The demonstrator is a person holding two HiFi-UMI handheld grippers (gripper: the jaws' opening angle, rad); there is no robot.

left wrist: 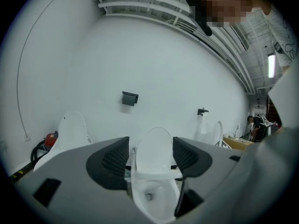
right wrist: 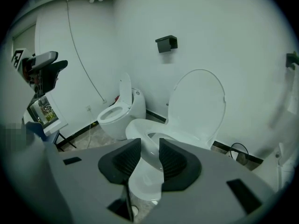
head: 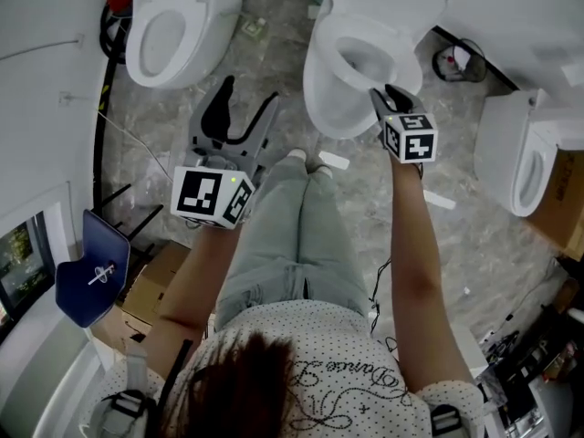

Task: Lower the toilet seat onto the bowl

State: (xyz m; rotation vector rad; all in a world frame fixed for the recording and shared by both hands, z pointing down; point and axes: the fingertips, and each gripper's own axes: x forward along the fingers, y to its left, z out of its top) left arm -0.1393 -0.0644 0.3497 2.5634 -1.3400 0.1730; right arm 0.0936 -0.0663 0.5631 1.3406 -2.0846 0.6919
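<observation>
If the right tongs slip off the thin white rim, the toilet seat, lying low over the bowl at upper centre of the head view, could drop and bang. Those tongs stand narrow and seem to pinch the seat's front edge. The left tongs, left of centre, gape wide and hold nothing.

Floor: grey marbled tile, bare between the fixtures.
Toilets: three white ones stood on it, well apart: left toilet, middle toilet, right toilet.
Left side: a cardboard box sat just beside a blue chair.
Cable: black, ran along the left wall's foot.
Scraps: white strips lay near the person's shoes.
</observation>
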